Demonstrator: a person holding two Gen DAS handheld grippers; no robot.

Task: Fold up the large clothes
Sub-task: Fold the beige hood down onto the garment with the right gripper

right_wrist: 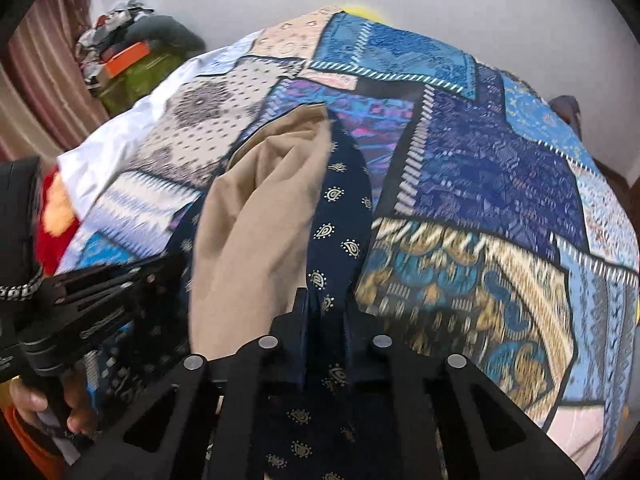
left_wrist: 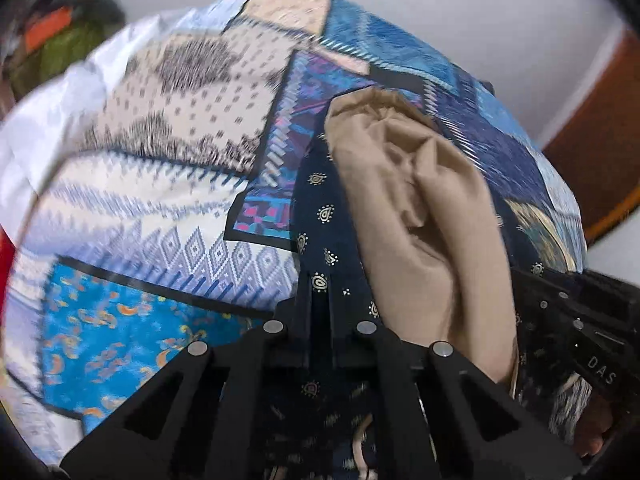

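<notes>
A dark navy garment with small gold paisley marks and a tan inner side is lifted above a patchwork bedspread. My left gripper is shut on a navy edge of it. My right gripper is shut on another navy edge, with the tan side bunched to its left. The left gripper and the hand holding it show at the left of the right wrist view. The right gripper's body shows at the right of the left wrist view.
The bedspread covers the bed under both grippers. A white sheet lies at its left edge, with a red and orange item beside it. A pile of things on a green bag stands far left. A plain wall is behind.
</notes>
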